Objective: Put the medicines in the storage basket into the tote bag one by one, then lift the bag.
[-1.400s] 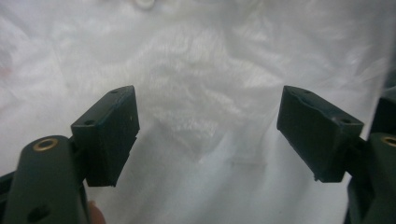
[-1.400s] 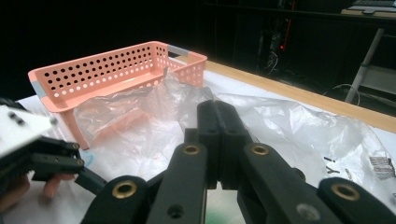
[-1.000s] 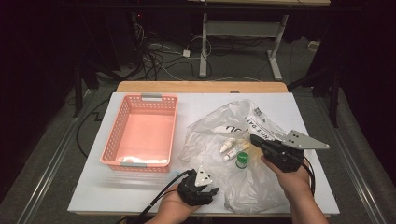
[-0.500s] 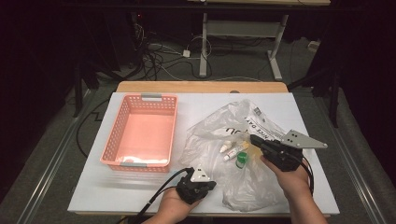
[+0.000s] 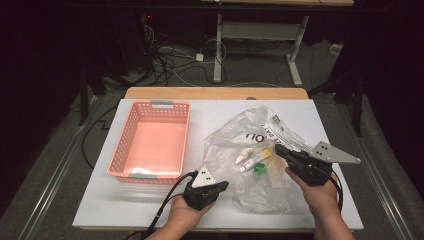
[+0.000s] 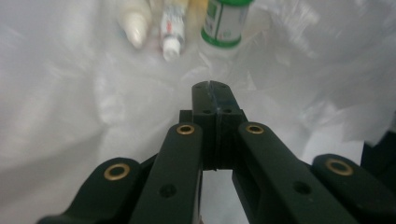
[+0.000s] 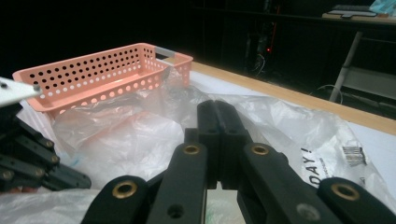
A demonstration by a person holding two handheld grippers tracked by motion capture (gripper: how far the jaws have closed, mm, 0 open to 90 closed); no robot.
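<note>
A clear plastic bag (image 5: 250, 130) lies crumpled on the white table, right of centre. Inside it are a small white bottle (image 5: 243, 155), a tube (image 5: 251, 162) and a green-capped bottle (image 5: 259, 167). My left gripper (image 5: 223, 186) is at the bag's near left edge. Its jaws have just been closing and now stand shut (image 6: 215, 86), with wrinkled bag film (image 6: 70, 116) gathered at the tips. Just beyond them lie the white bottle (image 6: 133, 18), tube (image 6: 172, 28) and green-capped bottle (image 6: 224, 23). My right gripper (image 5: 278, 149) is shut (image 7: 215, 105) on the bag's upper film (image 7: 140, 135), which rises to its tips.
A pink perforated basket (image 5: 120, 150) stands on the left half of the table (image 5: 150, 210); its rim (image 7: 93, 70) lies beyond the bag in the right gripper view. A wooden strip (image 5: 215, 93) runs along the far edge. Cables and a stand's legs sit on the dark floor behind.
My left gripper has moved forward and slightly up to the bag's edge, and its jaws have gone from apart to shut. The bag's near edge has shifted. The right hand has stayed put.
</note>
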